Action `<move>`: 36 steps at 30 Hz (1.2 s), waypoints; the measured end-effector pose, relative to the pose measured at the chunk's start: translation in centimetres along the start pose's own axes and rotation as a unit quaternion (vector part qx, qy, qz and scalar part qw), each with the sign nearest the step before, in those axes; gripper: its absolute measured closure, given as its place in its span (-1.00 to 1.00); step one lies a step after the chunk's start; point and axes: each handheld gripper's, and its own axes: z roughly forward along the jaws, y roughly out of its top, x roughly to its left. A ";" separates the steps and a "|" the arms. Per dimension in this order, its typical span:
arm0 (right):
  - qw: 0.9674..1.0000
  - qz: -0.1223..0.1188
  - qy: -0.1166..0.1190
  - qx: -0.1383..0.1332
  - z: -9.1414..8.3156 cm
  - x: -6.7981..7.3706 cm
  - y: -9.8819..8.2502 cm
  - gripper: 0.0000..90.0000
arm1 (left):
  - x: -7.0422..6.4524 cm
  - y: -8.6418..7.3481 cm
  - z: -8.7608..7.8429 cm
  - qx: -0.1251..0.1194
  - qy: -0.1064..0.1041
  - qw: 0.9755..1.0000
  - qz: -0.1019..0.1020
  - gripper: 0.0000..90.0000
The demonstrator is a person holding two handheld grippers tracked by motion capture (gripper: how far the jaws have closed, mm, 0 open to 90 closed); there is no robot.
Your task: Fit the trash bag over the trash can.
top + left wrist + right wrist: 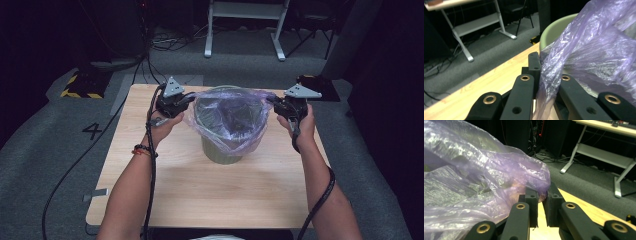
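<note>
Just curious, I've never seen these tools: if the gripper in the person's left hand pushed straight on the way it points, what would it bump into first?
Most likely the purple bag the left gripper already pinches, then the green bin right behind it; depth is hard to judge.

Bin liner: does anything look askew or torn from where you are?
No tear visible. The purple liner is bunched unevenly over the green bin, pinched on opposite sides by the left gripper and right gripper. The bin stands upright on the table.
</note>
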 end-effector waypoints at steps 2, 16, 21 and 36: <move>1.000 0.003 0.000 0.003 0.3 -0.1 -0.1 0.85 | 0.2 -0.3 0.5 0.004 -0.001 1.000 -0.007 0.95; 0.999 0.019 0.005 0.027 1.8 -0.3 -1.8 0.85 | 0.9 -3.1 3.0 0.057 0.001 0.998 -0.036 0.75; 1.000 0.014 -0.001 0.028 1.7 -0.1 -2.1 0.67 | 0.8 -3.4 1.9 0.048 0.004 0.998 -0.032 0.23; 0.999 -0.012 0.029 0.013 -2.8 -0.6 -2.5 0.02 | 0.2 -3.8 -5.5 -0.014 -0.021 0.999 -0.022 -0.49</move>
